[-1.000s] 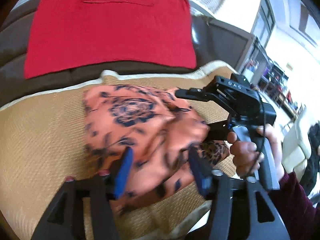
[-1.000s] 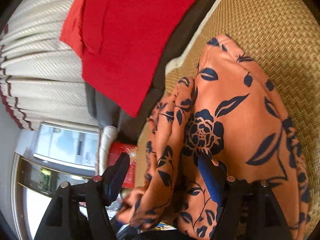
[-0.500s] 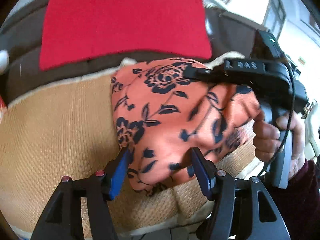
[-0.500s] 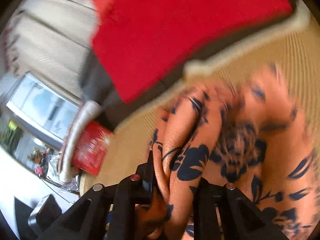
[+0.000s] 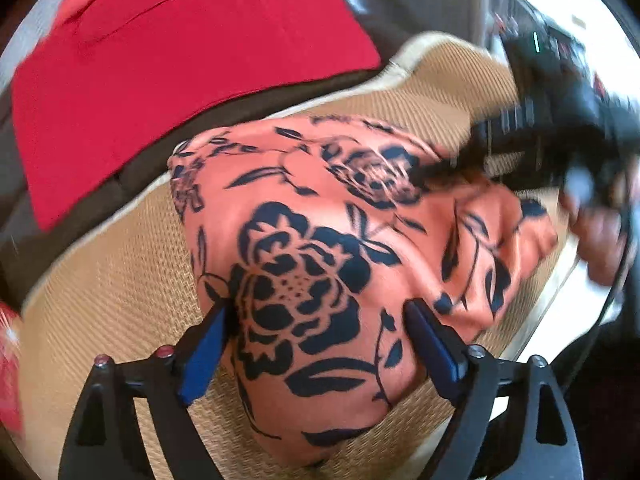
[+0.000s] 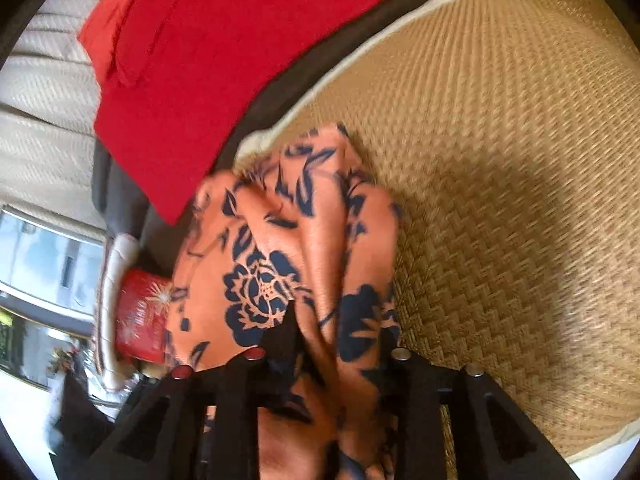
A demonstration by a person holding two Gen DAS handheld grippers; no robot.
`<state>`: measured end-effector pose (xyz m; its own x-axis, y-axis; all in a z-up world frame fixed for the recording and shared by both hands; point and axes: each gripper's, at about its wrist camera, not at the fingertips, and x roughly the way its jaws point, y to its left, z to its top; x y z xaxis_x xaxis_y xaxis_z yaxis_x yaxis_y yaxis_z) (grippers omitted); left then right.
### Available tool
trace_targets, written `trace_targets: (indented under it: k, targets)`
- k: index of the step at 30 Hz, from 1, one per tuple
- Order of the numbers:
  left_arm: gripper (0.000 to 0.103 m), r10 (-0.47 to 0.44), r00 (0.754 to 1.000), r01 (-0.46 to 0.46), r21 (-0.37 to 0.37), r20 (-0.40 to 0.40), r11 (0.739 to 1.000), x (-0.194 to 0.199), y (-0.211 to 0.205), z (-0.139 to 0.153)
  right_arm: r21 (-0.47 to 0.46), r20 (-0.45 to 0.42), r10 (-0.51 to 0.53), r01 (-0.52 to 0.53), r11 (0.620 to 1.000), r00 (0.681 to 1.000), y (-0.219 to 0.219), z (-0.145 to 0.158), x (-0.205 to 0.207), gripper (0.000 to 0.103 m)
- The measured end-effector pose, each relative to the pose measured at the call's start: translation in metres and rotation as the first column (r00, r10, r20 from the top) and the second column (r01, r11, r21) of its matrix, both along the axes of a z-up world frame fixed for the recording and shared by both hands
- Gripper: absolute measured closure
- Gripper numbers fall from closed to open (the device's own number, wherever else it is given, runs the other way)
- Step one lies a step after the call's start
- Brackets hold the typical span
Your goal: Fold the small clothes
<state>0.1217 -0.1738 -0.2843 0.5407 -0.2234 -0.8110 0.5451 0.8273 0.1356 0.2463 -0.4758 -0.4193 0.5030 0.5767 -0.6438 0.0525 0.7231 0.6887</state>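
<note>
Two handheld grippers work an orange floral garment (image 5: 320, 248) on a woven mat (image 5: 120, 280).
Left gripper (image 5: 316, 328) jaws opening wide, straddling cloth; right gripper (image 6: 332, 344) jaws opening, cloth bunched between.

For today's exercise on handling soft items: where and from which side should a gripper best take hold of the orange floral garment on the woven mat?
Probably the bunched folds at the orange floral garment's edge on the open side of the woven mat, away from the red cloth. The fabric gathers into a raised ridge there, thin enough to pinch. The right gripper, jaws opening, has that ridge between them; the left gripper, also opening, straddles the flatter part.
</note>
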Motion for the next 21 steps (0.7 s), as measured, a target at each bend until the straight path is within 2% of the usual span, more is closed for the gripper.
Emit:
trace_targets:
  k: [2,4,6,8,10,12,13,14,15,17,21]
  targets:
    - [0.014,-0.017,1.0,0.017,0.037,-0.002,0.999,-0.002,0.0,-0.006,-0.007,0.062,-0.051,0.052,0.999,0.997,-0.008,0.014,-0.007,0.071]
    - [0.012,-0.008,1.0,0.008,0.016,-0.015,1.0,-0.001,0.005,-0.009,0.006,0.134,-0.116,0.116,0.993,0.984,-0.018,0.03,-0.011,0.071]
    - [0.01,0.015,0.999,-0.016,-0.024,-0.047,1.0,0.01,0.008,-0.014,-0.02,0.225,-0.108,0.116,0.993,0.968,-0.014,0.045,-0.012,0.071]
    - [0.009,0.033,0.997,-0.037,-0.053,-0.073,0.998,0.016,0.015,-0.018,-0.022,0.281,-0.049,0.058,0.998,0.958,0.002,0.057,-0.006,0.071]
    - [0.007,0.05,0.994,-0.058,-0.072,-0.1,0.996,0.02,0.022,-0.023,-0.032,0.267,-0.015,0.024,0.999,0.964,0.017,0.058,0.008,0.071]
    - [0.005,0.074,0.988,-0.089,-0.1,-0.138,0.991,0.026,0.032,-0.029,-0.056,0.144,0.001,0.007,0.998,0.99,0.032,0.037,0.036,0.071]
    - [0.005,0.089,0.98,-0.112,-0.123,-0.18,0.986,0.029,0.036,-0.033,-0.069,0.038,-0.002,0.004,0.998,0.999,0.033,0.017,0.053,0.072]
    - [0.005,0.105,0.969,-0.14,-0.145,-0.223,0.98,0.032,0.04,-0.038,-0.056,-0.012,-0.011,0.011,0.998,1.0,0.034,0.006,0.063,0.072]
    - [0.005,0.13,0.949,-0.188,-0.185,-0.287,0.964,0.037,0.047,-0.046,-0.032,-0.006,-0.015,0.014,0.999,1.0,0.031,0.004,0.065,0.072]
    - [0.004,0.156,0.933,-0.235,-0.221,-0.325,0.947,0.039,0.053,-0.05,-0.058,0.031,-0.015,0.017,0.998,0.999,0.032,0.017,0.063,0.072]
    - [0.005,0.168,0.967,-0.197,-0.145,-0.19,0.97,0.027,0.041,-0.037,-0.101,0.167,0.03,-0.013,0.995,0.985,0.044,0.048,0.047,0.071]
